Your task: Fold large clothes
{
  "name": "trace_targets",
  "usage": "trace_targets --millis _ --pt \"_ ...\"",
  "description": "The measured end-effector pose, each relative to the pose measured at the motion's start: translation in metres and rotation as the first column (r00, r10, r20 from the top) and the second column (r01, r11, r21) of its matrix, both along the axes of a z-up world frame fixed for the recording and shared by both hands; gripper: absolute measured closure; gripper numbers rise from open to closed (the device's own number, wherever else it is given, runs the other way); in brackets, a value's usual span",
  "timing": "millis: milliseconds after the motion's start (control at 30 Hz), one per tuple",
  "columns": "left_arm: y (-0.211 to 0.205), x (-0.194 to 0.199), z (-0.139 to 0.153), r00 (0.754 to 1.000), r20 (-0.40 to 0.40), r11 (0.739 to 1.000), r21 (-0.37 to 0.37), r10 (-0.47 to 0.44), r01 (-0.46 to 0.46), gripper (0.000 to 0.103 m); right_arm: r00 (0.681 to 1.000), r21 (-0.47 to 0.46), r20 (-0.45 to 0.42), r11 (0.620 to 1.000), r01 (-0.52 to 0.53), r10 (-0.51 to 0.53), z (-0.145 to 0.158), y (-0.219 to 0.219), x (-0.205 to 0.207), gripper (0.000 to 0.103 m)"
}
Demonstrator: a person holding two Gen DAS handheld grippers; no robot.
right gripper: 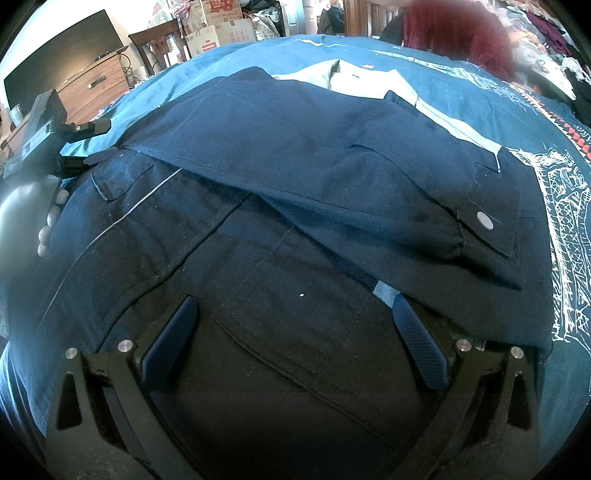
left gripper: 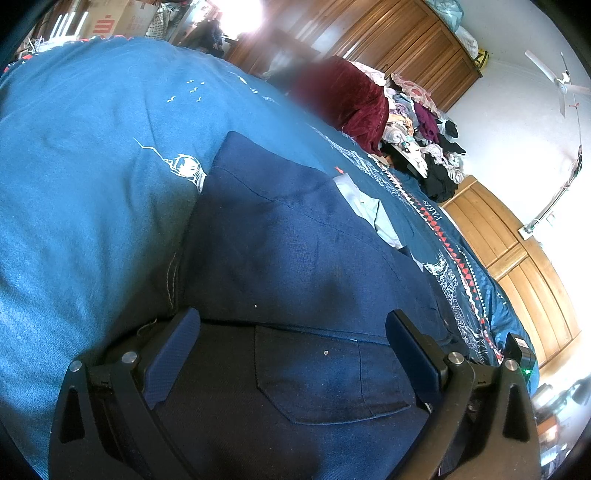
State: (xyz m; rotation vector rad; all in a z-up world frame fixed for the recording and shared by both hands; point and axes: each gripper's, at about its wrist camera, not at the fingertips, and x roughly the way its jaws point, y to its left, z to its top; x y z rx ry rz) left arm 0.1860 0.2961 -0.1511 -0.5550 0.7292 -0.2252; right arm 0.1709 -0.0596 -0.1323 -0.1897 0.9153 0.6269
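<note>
A blue printed bedspread (left gripper: 92,147), wooden wardrobe (left gripper: 413,40), clothes heap (left gripper: 432,140) and cardboard boxes (right gripper: 218,26).

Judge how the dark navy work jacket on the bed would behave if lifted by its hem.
The dark navy work jacket would probably hang floppy: its sleeve is folded flat across the body. The twill looks thick with stitched pockets, so likely heavy for cloth. It seems unlikely to slip on the blue printed bedspread.

Lighting: daylight, strong. Blown-out glare above the blue bedspread (left gripper: 92,155) at the left wrist view's top centre. Deep shadow on the dark jacket (right gripper: 295,369) nearest each lens. Heavy fisheye bending, black vignette corners. Blurred red patch beyond the bedspread's far edge.
</note>
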Motion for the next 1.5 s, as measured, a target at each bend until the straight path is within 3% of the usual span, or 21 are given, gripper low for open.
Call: trace_targets --millis 1033,1500 --pt "0.0001 -0.0004 0.0001 1.000 -0.001 1.000 0.000 0.001 -0.001 0.001 1.000 0.000 0.001 1.000 -0.001 0.001 -0.0002 -0.0005 0.0001 0.000" --pt "-0.0059 0.0046 0.0010 1.000 -0.023 0.999 0.036 0.001 0.000 0.001 1.000 0.000 0.002 1.000 -0.001 0.001 -0.0004 -0.0007 0.0002 0.000"
